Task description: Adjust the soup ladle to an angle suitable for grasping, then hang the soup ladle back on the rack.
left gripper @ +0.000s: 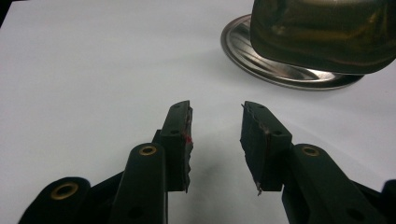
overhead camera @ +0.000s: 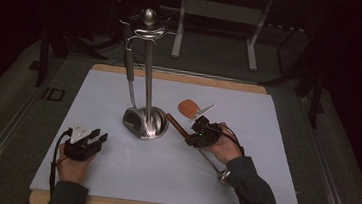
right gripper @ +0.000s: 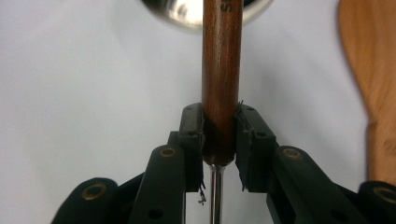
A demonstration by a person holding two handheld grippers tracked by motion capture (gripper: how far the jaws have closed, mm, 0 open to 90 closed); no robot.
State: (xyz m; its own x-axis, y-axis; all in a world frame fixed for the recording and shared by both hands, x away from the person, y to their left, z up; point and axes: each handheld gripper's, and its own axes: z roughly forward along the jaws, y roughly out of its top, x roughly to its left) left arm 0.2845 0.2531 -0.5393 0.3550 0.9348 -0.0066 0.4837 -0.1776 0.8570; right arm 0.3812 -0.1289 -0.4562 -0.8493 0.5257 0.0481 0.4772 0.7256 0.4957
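Observation:
My right gripper [overhead camera: 191,135] [right gripper: 219,112] is shut on the lower end of a dark wooden handle [overhead camera: 175,126] [right gripper: 222,70] of a utensil. The handle points toward the stand's base, and its thin metal shaft [overhead camera: 211,162] trails back under the hand. A metal utensil stand [overhead camera: 149,74] rises from a round base [overhead camera: 155,125] [left gripper: 285,74] at mid table. A ladle hangs from it, its bowl [overhead camera: 133,120] [left gripper: 322,32] low by the base. My left gripper [overhead camera: 96,138] [left gripper: 215,109] rests open on the mat, left of the base, nothing between its fingers.
A light wooden spatula [overhead camera: 188,108] [right gripper: 369,70] lies on the white mat [overhead camera: 162,175] just behind my right gripper. The mat covers a wooden board with its edges showing front and back. Dark floor and table legs lie beyond.

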